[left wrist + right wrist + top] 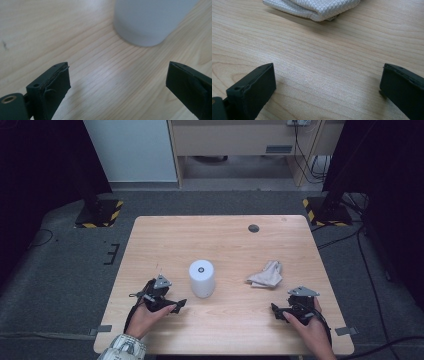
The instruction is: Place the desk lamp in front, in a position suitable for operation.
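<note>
A wooden table [230, 245] bears a white cylinder [202, 278] and a cloth [266, 274].

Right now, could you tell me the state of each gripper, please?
Left gripper: open, holding nothing, facing the white cylinder.
Right gripper: open, holding nothing, facing the cloth.

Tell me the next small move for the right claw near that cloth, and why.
Probably ease the right claw forward to the white cloth. Its jaws stand open with only bare table between them, and the crumpled cloth lies just ahead, untouched. The left claw is likewise open, facing the white cylinder, so either could start.
</note>
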Available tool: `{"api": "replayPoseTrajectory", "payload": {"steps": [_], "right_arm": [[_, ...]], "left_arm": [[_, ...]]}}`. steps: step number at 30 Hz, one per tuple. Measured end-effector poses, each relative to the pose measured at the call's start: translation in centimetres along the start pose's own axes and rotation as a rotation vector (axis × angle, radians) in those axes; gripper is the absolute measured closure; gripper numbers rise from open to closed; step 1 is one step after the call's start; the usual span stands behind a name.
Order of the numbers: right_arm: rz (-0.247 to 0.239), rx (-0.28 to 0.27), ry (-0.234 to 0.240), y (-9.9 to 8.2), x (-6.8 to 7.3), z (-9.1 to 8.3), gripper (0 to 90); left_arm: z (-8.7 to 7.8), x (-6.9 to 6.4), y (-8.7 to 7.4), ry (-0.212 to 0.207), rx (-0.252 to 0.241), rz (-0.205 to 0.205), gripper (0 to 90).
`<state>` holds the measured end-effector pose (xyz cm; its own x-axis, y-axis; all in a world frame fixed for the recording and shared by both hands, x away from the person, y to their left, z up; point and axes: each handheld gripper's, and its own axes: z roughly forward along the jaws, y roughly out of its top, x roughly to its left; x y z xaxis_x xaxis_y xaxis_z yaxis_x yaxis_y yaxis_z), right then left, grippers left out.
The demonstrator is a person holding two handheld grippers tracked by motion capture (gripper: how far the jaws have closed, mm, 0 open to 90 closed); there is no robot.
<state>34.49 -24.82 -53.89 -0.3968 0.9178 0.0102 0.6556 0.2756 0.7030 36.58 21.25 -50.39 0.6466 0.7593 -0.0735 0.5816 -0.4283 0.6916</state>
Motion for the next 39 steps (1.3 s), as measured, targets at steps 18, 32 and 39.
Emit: {"api": "replayPoseTrajectory", "payload": {"steps": [18,32,39], "right_arm": [[-0.002,0.002,0.003,0.0,0.0,0.0,0.7],[-0.002,0.002,0.005,0.0,0.0,0.0,0.7],[-0.005,0.002,0.005,0.0,0.0,0.0,0.7]], "left_arm": [[0.0,-2.3,6.9,-0.073,-0.003,0.129,3.7],[2.3,-2.6,9.6,-0.043,0.027,0.152,3.2],[2.5,-2.6,9.7,-0.049,0.016,0.151,2.9]]}}
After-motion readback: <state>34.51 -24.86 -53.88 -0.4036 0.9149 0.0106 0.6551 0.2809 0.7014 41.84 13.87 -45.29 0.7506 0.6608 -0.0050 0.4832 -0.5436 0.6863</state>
